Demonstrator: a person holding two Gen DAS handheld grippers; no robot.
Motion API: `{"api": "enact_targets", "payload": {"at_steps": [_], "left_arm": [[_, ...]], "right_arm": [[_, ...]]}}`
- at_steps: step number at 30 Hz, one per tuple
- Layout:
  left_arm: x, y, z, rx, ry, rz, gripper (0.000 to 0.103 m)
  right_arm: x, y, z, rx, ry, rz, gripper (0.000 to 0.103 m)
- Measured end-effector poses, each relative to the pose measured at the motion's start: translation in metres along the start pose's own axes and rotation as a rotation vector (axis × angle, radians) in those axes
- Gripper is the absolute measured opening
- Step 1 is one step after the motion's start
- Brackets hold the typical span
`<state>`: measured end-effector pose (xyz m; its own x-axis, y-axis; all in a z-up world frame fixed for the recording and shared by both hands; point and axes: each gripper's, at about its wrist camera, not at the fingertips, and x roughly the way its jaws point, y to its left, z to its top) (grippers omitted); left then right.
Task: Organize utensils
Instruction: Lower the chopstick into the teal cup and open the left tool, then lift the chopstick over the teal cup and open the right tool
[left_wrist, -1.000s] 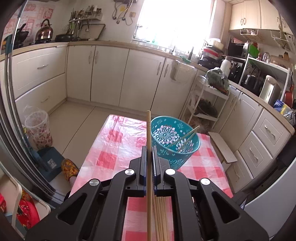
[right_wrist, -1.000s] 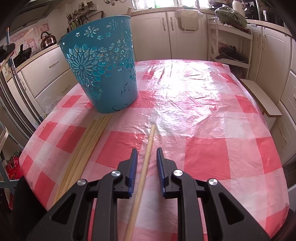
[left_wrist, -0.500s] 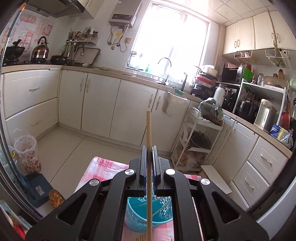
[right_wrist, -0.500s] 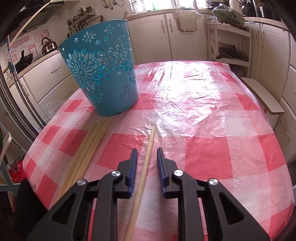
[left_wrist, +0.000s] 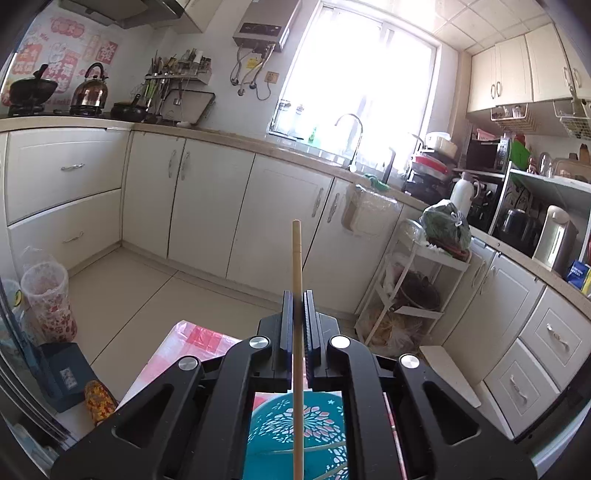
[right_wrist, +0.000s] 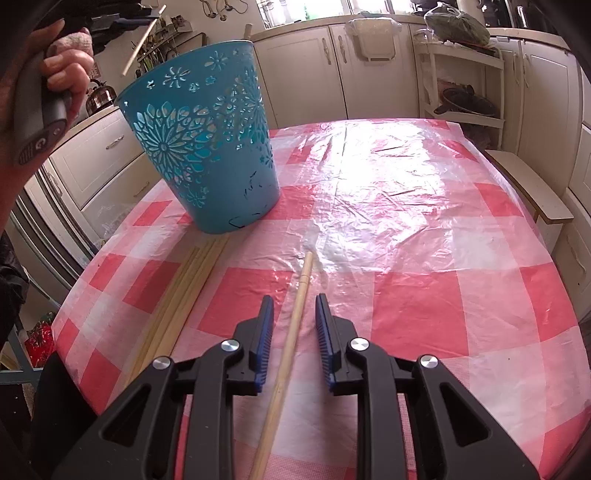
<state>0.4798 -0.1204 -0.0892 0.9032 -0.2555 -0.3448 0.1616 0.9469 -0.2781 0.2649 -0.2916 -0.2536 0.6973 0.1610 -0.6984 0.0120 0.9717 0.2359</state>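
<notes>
My left gripper (left_wrist: 296, 301) is shut on a single wooden chopstick (left_wrist: 296, 258) that runs straight out past its pads. Below it lies the mouth of the teal cut-out basket (left_wrist: 273, 424), with chopsticks inside. In the right wrist view the same basket (right_wrist: 199, 147) stands at the table's back left, and a hand (right_wrist: 62, 66) holds the left gripper high above it with the chopstick (right_wrist: 142, 40) slanting down. My right gripper (right_wrist: 294, 308) is open, jaws either side of a lone chopstick (right_wrist: 291, 332) lying on the tablecloth, pads clear of it.
Several more chopsticks (right_wrist: 177, 306) lie in a bundle left of the right gripper, reaching to the basket's foot. The red-and-white checked tablecloth (right_wrist: 424, 258) covers the table. Kitchen cabinets (left_wrist: 207, 206), a white shelf rack (left_wrist: 413, 280) and a floor bin (left_wrist: 48, 299) surround it.
The left gripper carried its chopstick forward until the basket sat right beneath it. The right gripper stayed put over the lone chopstick, its jaws a little wider.
</notes>
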Motion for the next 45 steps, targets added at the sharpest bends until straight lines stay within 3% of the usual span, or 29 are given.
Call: {"api": "enact_targets", "payload": {"at_steps": [6, 10, 13, 15, 18, 21, 28, 30, 34, 40, 45], "left_arm": [[0.015, 0.003, -0.04, 0.06, 0.117, 0.041, 0.005], [0.0, 0.012, -0.054, 0.069, 0.164, 0.052, 0.007], [-0.023, 0.02, -0.06, 0.078, 0.182, 0.069, 0.022], [-0.042, 0.027, -0.063, 0.085, 0.181, 0.087, 0.044], [-0.076, 0.042, -0.072, 0.075, 0.185, 0.105, 0.055], [-0.102, 0.061, -0.089, 0.052, 0.221, 0.117, 0.061], [-0.13, 0.102, -0.134, -0.025, 0.362, 0.127, 0.062], [-0.137, 0.107, -0.142, -0.025, 0.375, 0.128, 0.061], [-0.147, 0.113, -0.153, 0.0, 0.381, 0.14, 0.062], [-0.139, 0.126, -0.167, -0.05, 0.439, 0.139, 0.062], [-0.138, 0.123, -0.17, -0.038, 0.447, 0.138, 0.062]], "right_arm": [[0.0, 0.001, 0.0, -0.003, 0.002, -0.002, 0.024], [0.0, 0.001, 0.0, -0.005, 0.002, -0.003, 0.024], [0.001, 0.001, 0.0, -0.008, 0.005, -0.004, 0.024], [0.0, 0.0, 0.0, -0.007, 0.011, -0.004, 0.024], [-0.001, 0.002, 0.0, -0.02, 0.016, -0.017, 0.023], [0.0, 0.006, 0.0, -0.043, 0.023, -0.05, 0.019], [0.003, 0.026, -0.004, -0.186, 0.034, -0.165, 0.008], [0.0, 0.02, -0.003, -0.135, 0.051, -0.137, 0.006], [-0.025, 0.004, 0.006, 0.01, 0.006, 0.008, 0.006], [-0.069, 0.003, 0.044, 0.13, -0.131, 0.176, 0.006], [-0.093, 0.02, 0.093, 0.145, -0.254, 0.27, 0.006]]}}
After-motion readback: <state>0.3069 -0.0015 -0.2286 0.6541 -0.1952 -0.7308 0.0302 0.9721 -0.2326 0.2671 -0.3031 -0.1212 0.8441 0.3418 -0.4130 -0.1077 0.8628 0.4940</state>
